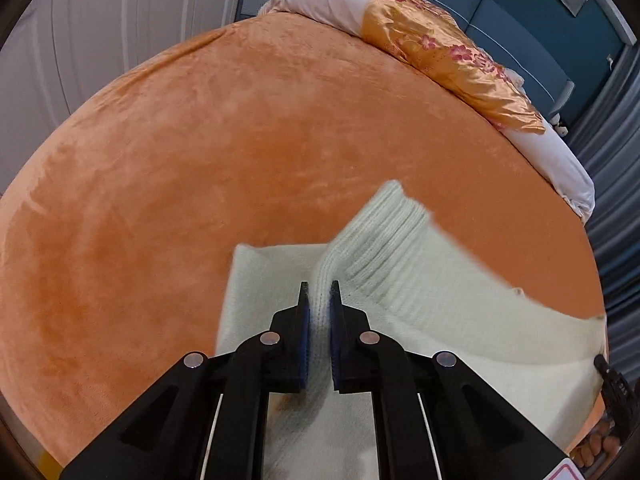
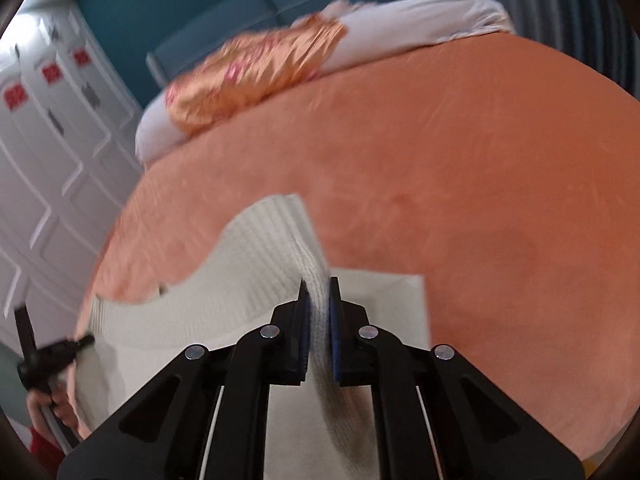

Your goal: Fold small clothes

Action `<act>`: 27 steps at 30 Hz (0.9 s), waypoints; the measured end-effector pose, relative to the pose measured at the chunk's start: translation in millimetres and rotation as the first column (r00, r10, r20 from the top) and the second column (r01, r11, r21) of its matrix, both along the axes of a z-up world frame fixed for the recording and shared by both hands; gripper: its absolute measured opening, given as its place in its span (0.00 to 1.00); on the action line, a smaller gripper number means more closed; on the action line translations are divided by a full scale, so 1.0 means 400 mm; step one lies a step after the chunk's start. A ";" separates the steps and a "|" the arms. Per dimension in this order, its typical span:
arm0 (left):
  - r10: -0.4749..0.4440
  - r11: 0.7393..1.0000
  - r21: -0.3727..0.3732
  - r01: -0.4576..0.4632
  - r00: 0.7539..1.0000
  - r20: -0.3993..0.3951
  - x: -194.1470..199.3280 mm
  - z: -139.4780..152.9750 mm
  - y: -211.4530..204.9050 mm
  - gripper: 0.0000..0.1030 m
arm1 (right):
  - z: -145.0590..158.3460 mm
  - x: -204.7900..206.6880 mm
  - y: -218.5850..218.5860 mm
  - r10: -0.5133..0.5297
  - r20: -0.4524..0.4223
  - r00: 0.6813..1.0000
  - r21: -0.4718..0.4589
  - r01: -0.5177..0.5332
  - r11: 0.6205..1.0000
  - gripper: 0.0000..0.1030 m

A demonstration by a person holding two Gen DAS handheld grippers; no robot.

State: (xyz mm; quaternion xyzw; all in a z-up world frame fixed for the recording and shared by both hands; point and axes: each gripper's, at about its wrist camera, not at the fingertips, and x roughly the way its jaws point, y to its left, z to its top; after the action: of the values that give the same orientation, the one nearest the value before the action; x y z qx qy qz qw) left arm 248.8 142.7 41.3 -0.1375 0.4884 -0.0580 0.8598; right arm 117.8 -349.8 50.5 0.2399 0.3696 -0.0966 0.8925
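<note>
A cream knitted garment [image 1: 420, 280] with a ribbed edge lies on the orange bed cover [image 1: 200, 160]. My left gripper [image 1: 319, 290] is shut on a pinched ribbed fold of it, which rises between the blue pads. In the right wrist view the same garment [image 2: 240, 280] stretches leftward, and my right gripper [image 2: 319, 288] is shut on another ribbed fold. The knit hangs taut between both grips, above a flat cream layer [image 2: 392, 300] on the bed. The other gripper shows at the left edge [image 2: 52, 354] and at the right edge [image 1: 616, 392].
A gold floral pillow [image 1: 448, 56] and a white bolster [image 1: 560, 164] line the bed's far side against a teal headboard [image 1: 520, 20]. White wardrobe doors [image 2: 48, 160] stand beyond the bed. A hand [image 2: 44, 404] holds the other gripper.
</note>
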 end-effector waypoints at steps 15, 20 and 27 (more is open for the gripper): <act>-0.034 0.979 0.203 0.024 0.998 0.044 -0.109 0.049 -0.091 0.11 | -0.002 -0.057 0.116 0.049 -0.057 0.997 -0.098 -0.055 0.994 0.10; -0.091 0.979 0.183 0.086 0.996 0.017 -0.198 0.048 -0.152 0.11 | -0.027 -0.099 0.214 0.149 -0.079 0.986 -0.041 -0.153 0.987 0.10; -0.116 0.963 0.238 0.127 0.991 -0.059 -0.242 -0.023 -0.192 0.11 | -0.005 -0.149 0.281 0.169 -0.069 0.983 -0.071 -0.174 0.982 0.10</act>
State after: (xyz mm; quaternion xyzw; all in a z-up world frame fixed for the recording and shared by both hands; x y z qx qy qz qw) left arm 152.2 66.1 32.0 -0.0030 0.5185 -0.0477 0.8538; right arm 58.2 -237.3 48.6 0.1694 0.4128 -0.0409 0.8940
